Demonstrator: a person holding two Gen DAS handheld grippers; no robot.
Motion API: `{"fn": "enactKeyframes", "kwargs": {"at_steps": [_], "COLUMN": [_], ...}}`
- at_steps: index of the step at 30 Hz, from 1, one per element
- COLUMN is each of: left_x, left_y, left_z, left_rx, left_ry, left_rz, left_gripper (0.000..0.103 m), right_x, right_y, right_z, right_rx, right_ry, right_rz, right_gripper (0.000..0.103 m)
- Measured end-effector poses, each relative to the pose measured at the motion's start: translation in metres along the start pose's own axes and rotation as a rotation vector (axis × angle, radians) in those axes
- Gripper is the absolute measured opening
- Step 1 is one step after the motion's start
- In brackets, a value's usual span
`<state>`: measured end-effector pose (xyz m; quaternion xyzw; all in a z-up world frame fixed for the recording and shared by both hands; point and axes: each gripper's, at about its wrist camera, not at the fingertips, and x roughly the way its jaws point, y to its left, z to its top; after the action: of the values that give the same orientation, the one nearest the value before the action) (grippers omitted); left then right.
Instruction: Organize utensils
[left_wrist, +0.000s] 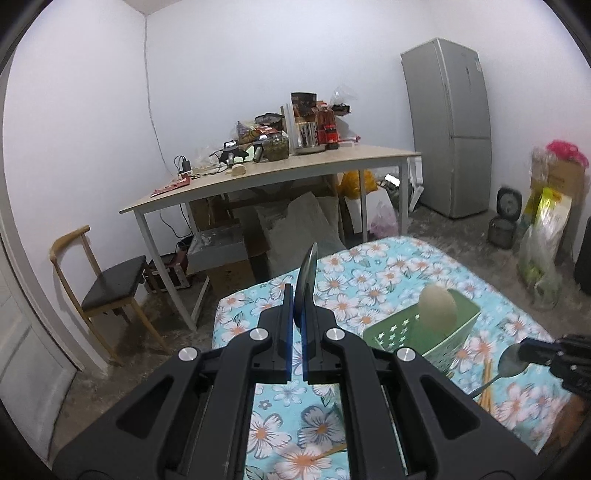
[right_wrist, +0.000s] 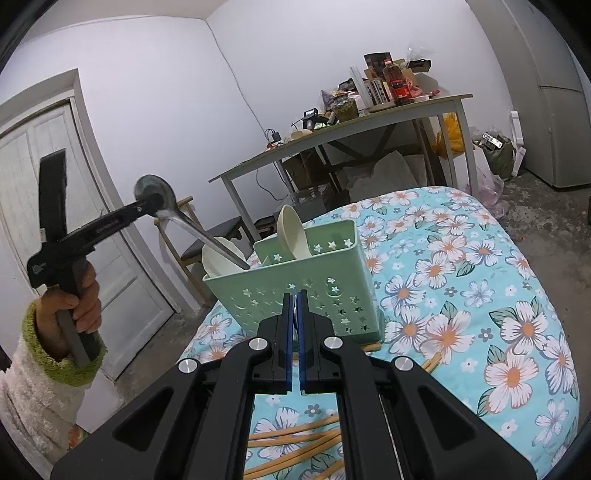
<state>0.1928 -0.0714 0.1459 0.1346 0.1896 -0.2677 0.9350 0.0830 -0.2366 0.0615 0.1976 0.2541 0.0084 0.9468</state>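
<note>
The left gripper (right_wrist: 149, 201), lifted up-left of the green basket (right_wrist: 295, 291), is clamped on the spoon (right_wrist: 155, 192) w/ handle tip in the basket; right gripper (right_wrist: 295, 306) is closed w/ its tips just before the basket.

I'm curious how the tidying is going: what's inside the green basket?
Two cream spoons stand in it, in separate compartments. The metal spoon held by the left gripper dips in beside one. The basket walls hide the bottom.
</note>
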Motion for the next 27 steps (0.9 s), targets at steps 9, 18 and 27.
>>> {"fn": "enactKeyframes", "kwargs": {"at_steps": [9,18,27], "left_x": [0.031,0.017,-0.005], "left_y": [-0.017,-0.004,0.012], "left_z": [-0.011,-0.014,-0.039], "left_rx": [0.008,-0.085,-0.190], "left_ry": [0.101,0.071,0.065], "left_rz": [-0.083,-0.133,-0.157], "left_gripper": [0.006,0.033,0.041], "right_x": [0.001,-0.001,-0.015], "right_y": [-0.003,-0.004,0.000], "right_z": [-0.001,0.001,0.025], "right_rx": [0.010,0.008,-0.010], "right_ry": [0.001,-0.004,-0.056], "right_rz": [0.001,-0.003,0.011], "right_gripper": [0.002,0.002,0.002]}}
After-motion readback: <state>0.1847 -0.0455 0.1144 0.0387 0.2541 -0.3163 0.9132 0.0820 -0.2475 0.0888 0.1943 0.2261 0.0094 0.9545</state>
